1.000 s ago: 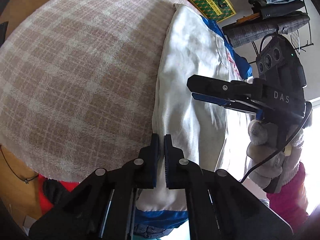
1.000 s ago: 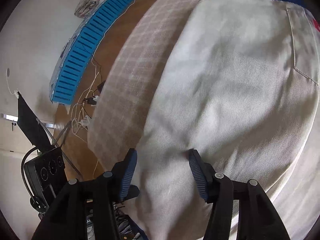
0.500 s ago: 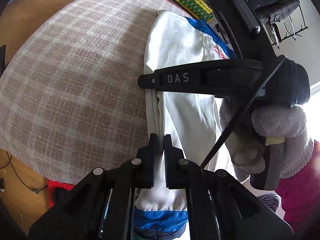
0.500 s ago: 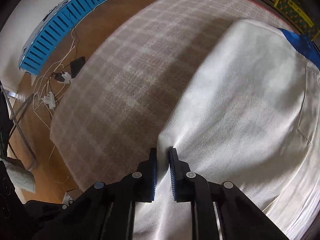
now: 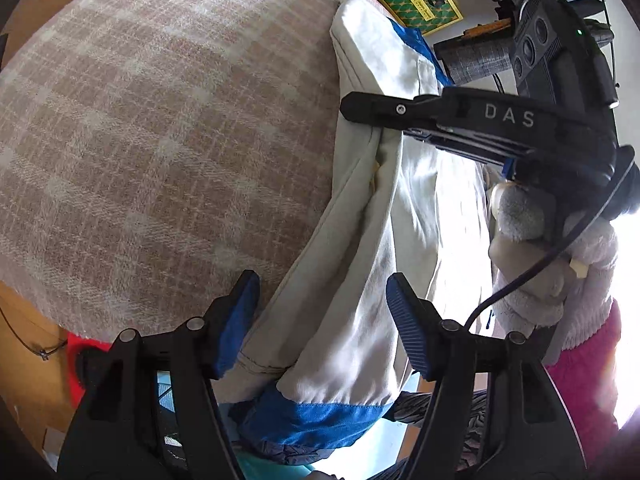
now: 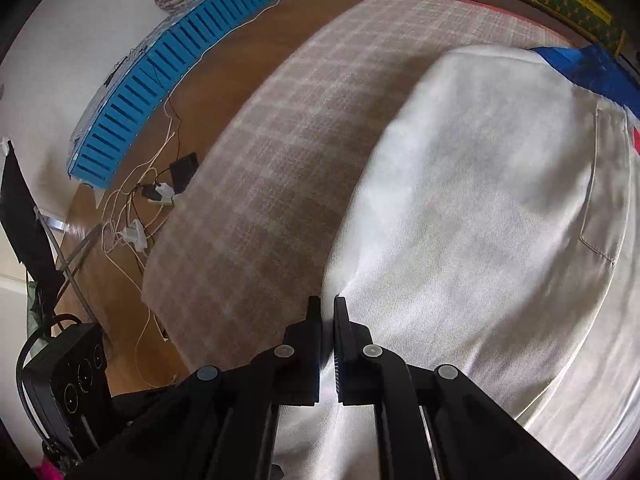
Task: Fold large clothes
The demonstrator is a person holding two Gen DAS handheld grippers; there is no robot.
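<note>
While the white garment point(image 5: 404, 184) with blue trim is lying folded lengthwise along the right side of the plaid-covered tabletop point(image 5: 160, 128), the left claw point(image 5: 322, 320) is standing wide apart; its jaws have just been opening, and the near end of the garment is lying between them with neither blue pad pressing on the cloth. The garment's blue hem point(image 5: 320, 416) is hanging over the near edge of the tabletop, just below that claw. The right claw point(image 6: 327, 344) is pinching a fold of the white garment point(image 6: 480, 220) at its left edge, jaws nearly together with the cloth squeezed between the pads and pulled into a small peak. In the left wrist view the right claw point(image 5: 360, 110) is reaching across the garment from the right, gripped by a person's hand point(image 5: 552, 264) in a pale fuzzy glove, with a pink sleeve point(image 5: 580, 364) below.
</note>
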